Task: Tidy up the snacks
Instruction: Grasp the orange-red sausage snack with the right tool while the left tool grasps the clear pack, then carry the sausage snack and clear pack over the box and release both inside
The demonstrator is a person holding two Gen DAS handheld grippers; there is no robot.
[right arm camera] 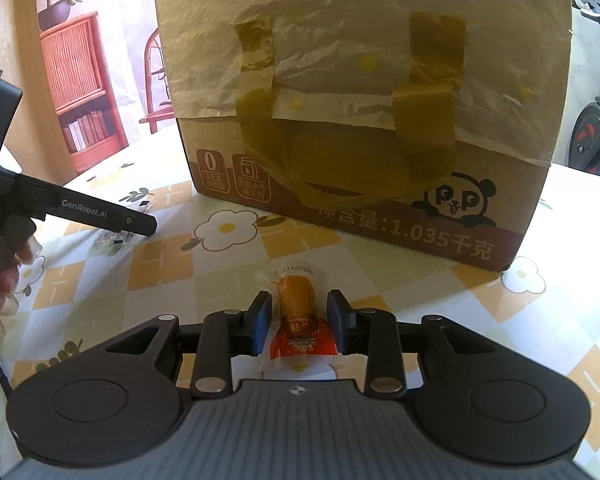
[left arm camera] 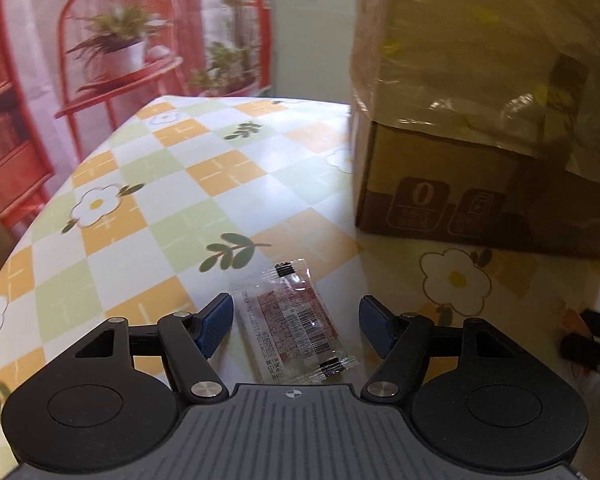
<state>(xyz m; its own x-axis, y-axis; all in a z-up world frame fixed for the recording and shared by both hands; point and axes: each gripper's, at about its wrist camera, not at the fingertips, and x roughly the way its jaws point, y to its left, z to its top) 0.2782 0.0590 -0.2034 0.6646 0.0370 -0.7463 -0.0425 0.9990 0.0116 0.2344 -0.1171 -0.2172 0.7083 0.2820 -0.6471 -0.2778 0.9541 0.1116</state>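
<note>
In the left wrist view, a clear snack packet with a red printed label and barcode lies flat on the checked tablecloth, between the wide-open fingers of my left gripper. In the right wrist view, my right gripper is shut on an orange-red sausage snack packet, its fingers pressing both sides. A large brown cardboard box lined with plastic and tape stands just behind it; it also shows in the left wrist view.
The table has a flowered orange, green and white cloth. The left gripper's body shows at the left of the right wrist view. The table edge curves away at the left. An exercise bike stands at far right.
</note>
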